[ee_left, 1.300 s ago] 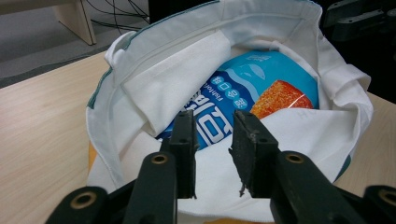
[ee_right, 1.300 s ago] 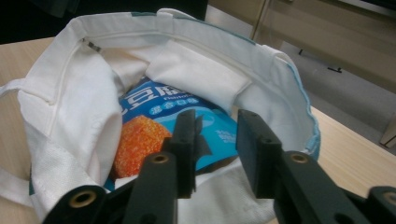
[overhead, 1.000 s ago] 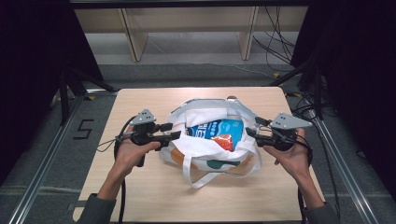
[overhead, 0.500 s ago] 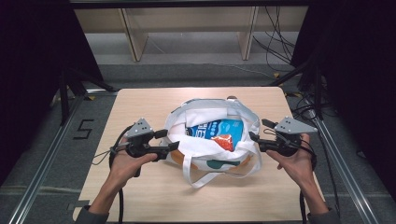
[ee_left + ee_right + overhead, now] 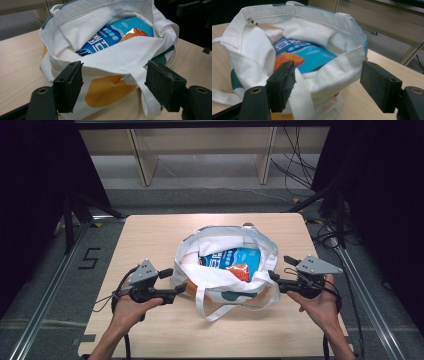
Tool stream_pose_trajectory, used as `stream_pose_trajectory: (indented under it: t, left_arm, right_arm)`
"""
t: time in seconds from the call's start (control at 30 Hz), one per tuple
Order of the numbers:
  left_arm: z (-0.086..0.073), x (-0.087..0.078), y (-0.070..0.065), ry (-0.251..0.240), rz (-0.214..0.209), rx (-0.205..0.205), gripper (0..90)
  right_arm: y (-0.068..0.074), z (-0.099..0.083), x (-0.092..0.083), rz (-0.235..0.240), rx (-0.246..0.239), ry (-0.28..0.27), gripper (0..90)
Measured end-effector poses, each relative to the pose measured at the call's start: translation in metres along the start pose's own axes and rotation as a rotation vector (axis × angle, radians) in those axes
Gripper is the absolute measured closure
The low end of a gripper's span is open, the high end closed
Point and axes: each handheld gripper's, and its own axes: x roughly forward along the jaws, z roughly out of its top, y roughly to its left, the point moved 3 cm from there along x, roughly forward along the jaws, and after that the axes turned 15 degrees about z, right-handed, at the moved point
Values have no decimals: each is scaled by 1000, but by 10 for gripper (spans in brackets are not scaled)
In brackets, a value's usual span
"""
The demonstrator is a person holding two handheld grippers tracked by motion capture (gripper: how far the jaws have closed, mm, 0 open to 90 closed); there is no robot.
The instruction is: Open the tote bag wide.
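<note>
Both grippers, left (image 5: 172, 287) and right (image 5: 274, 279), stand wide at the sides of the bag (image 5: 227, 270) in mid-frame on the table (image 5: 150, 240), jaws having just been opening, cloth loose between them. Judging by this, the bag has been let go after packing the blue packet (image 5: 230, 260); next comes drawing clear. Since earlier, both hands sit lower in frame.

One bag (image 5: 225, 270), one snack packet (image 5: 231, 260)
</note>
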Motion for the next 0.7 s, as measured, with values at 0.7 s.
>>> stream_pose_trajectory:
  t: [0.7]
  left_arm:
    - [-23, 0, -7, 11, 13, -4, 273]
  right_arm:
    - [6, -25, -3, -1, 15, 28, 288]
